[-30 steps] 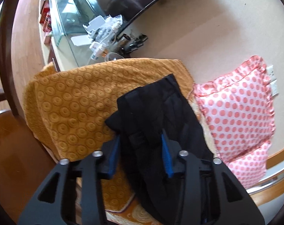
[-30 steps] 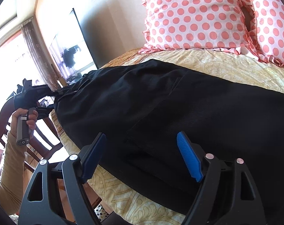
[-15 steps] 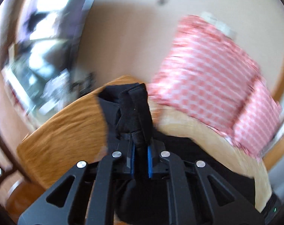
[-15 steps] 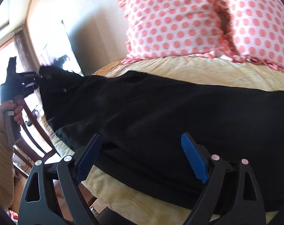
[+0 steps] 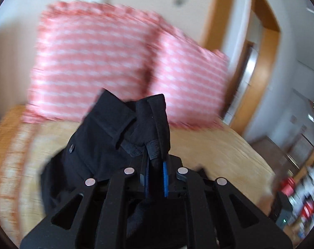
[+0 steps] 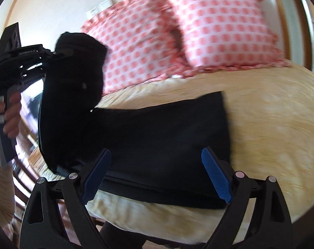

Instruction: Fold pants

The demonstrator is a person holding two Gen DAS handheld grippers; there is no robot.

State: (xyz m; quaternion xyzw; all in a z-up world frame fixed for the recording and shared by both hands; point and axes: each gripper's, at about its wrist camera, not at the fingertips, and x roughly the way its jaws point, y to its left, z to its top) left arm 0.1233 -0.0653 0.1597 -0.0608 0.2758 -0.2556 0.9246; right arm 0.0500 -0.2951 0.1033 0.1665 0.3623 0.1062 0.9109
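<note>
- Right gripper (image 6: pixel 157 174) hovers spread over the near edge of the bed (image 6: pixel 270 124), gripping nothing.
- Left gripper (image 5: pixel 154 178), pinching the waistband, has swung the black pants (image 6: pixel 157 137) up off the bed's left end toward the pillows (image 6: pixel 198 31): the fold-over is starting.

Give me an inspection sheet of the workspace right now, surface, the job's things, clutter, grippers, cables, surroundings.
Surface: bed with a yellow patterned cover.
Job's things: black pants, one end lifted off the bed, the rest lying flat.
Clutter: two pink dotted pillows at the head of the bed.
Grippers: left gripper shut on the pants' waistband; right gripper open, low over the pants' near edge.
Cables: nothing seen.
Surroundings: cream wall, wooden door frame; shelves too blurred to tell.
</note>
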